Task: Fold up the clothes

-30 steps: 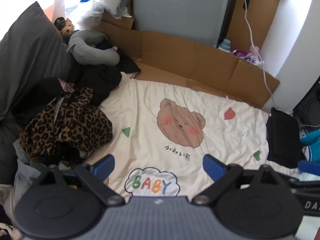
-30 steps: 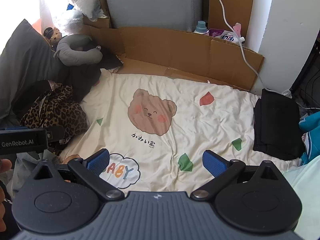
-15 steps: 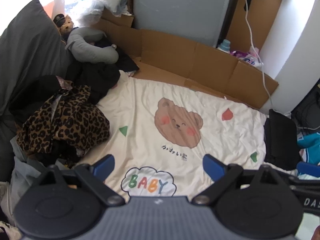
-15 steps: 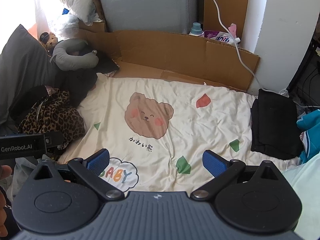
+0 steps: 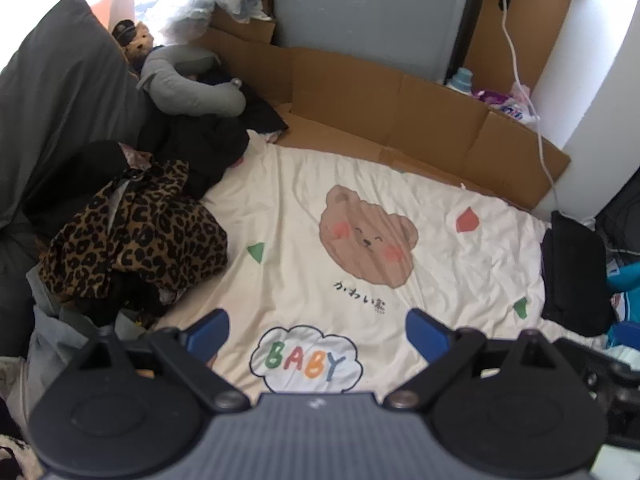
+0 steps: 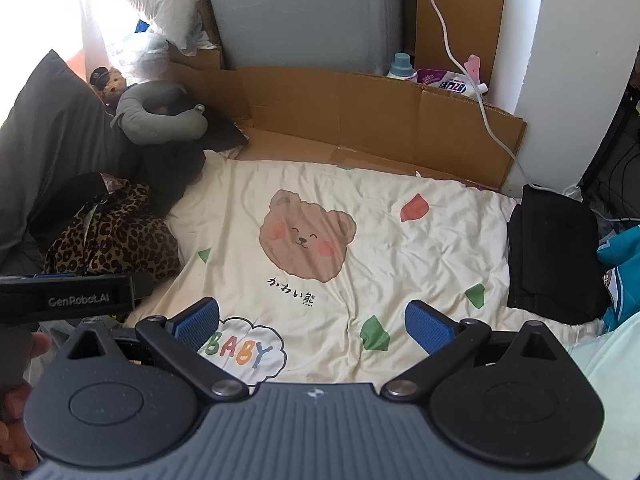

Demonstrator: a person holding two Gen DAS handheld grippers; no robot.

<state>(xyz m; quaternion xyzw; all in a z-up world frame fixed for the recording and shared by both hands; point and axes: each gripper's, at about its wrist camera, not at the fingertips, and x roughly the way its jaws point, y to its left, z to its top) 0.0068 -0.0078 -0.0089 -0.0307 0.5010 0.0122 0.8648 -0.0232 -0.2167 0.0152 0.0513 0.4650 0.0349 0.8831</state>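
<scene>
A heap of unfolded clothes lies at the left, topped by a leopard-print garment (image 5: 132, 236) (image 6: 112, 240) with black clothes (image 5: 196, 148) behind it. A folded black garment (image 5: 572, 272) (image 6: 552, 248) rests on the right edge of the cream bear-print blanket (image 5: 360, 208) (image 6: 360, 208). A teal garment (image 6: 620, 252) shows at the far right. My left gripper (image 5: 318, 336) hovers open over the "BABY" print, holding nothing. My right gripper (image 6: 312, 326) is open too, above the blanket's near part. The left gripper's body (image 6: 68, 298) shows at the right view's left edge.
A dark grey pillow (image 5: 52, 120), a grey neck pillow (image 5: 188, 88) and a small teddy (image 5: 138, 42) sit at the back left. Cardboard (image 5: 400, 96) lines the far side. A white cable (image 6: 480, 108) hangs by the white wall. A person's fingers (image 6: 16, 408) hold the left gripper.
Both grippers have drawn back and up a little, so the blanket and clothes appear slightly farther away. Both stay open; nothing was grasped or moved.
</scene>
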